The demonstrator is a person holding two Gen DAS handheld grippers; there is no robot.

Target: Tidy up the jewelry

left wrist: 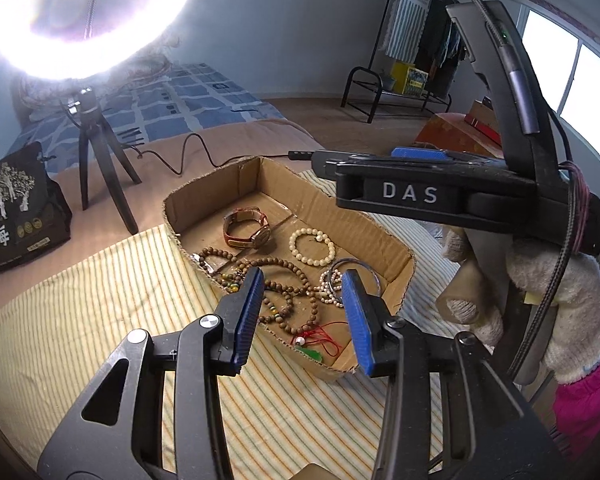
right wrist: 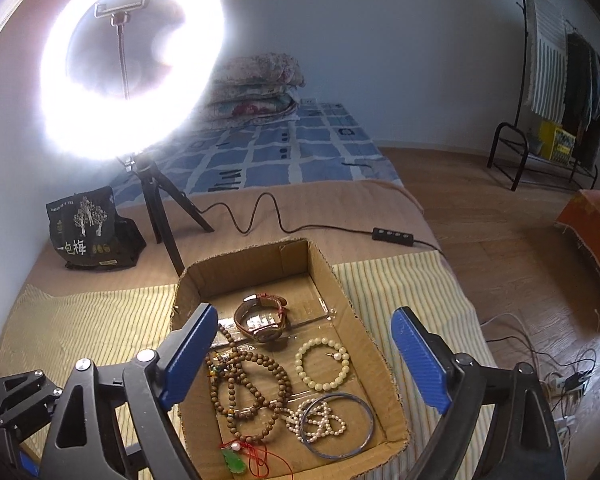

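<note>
The left tongs (left wrist: pixel 304 320), blue-padded fingers apart and empty, hang over the near end of the shallow brown cardboard box (left wrist: pixel 384 236). The right tongs (right wrist: pixel 300 360) are also spread wide with nothing between them, above the same box, held by a hand in a cream knitted glove (left wrist: pixel 556 312). The jewelry lies in the box on the striped yellow cloth (right wrist: pixel 80 320) over the bed: a brown leather-strap watch (right wrist: pixel 262 318) farthest, a cream bead bracelet (right wrist: pixel 322 364) right of middle, long brown wooden bead strands (right wrist: pixel 252 388) to the left, a thin blue-grey bangle (right wrist: pixel 338 424) over small white pearls (right wrist: pixel 320 420) near right, and a green pendant on red cord (right wrist: pixel 234 460) nearest. A glowing ring light on a black tripod (right wrist: pixel 132 64) stands beyond.
</note>
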